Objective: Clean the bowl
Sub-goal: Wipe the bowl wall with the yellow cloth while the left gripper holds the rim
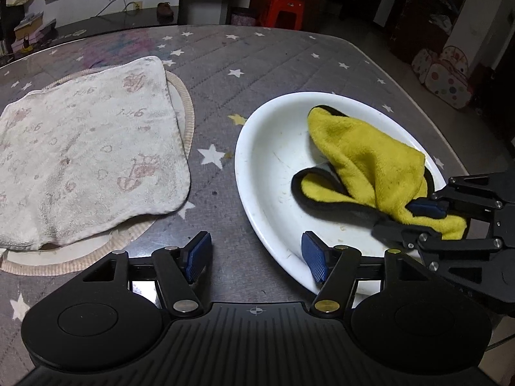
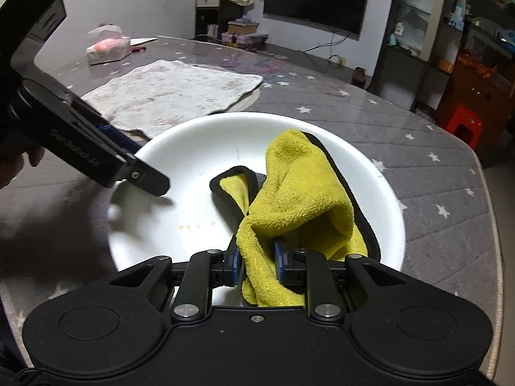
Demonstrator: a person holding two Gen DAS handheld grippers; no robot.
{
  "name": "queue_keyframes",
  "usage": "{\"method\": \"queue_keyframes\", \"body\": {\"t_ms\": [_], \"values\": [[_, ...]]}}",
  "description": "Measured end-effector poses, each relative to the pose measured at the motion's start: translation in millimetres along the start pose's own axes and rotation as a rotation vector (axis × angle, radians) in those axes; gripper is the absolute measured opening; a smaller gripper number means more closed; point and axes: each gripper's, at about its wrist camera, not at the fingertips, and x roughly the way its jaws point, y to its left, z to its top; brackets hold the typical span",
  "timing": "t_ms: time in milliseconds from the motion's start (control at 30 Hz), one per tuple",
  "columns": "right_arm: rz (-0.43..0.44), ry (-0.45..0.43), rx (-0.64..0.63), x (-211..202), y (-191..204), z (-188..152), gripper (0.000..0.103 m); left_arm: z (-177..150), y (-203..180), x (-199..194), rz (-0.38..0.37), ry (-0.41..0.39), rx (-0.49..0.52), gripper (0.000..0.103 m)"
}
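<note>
Right gripper (image 2: 257,265) is clamping down on the yellow cloth (image 2: 297,199), blue pads (image 2: 279,262) squeezing a bunched fold of it, and we're holding that right over the near side of the white bowl (image 2: 193,160). Most of the cloth is lying crumpled inside the bowl, black trim showing along its edges. Left gripper (image 1: 257,257) is hanging with its fingers spread wide and nothing between them, one pad (image 1: 313,259) sitting over the bowl's near rim. We're seeing the bowl sitting on the grey star-print table (image 1: 273,61), with a pale towel (image 1: 87,148) lying well apart to its left on a round mat (image 1: 186,112).
</note>
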Motion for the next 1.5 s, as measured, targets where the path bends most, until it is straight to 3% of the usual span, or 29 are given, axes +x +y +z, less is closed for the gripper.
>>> {"method": "queue_keyframes", "body": {"t_ms": [833,1500], "values": [[0.06,-0.064,-0.003,27.5,4.8,23.3,0.023,-2.2,5.9,1.5,-0.009,-0.004,-0.02,0.071],[-0.042,-0.046,0.016,46.1,-20.0,32.5,0.021,-1.6,5.9,4.8,0.005,-0.008,-0.014,0.076]]}}
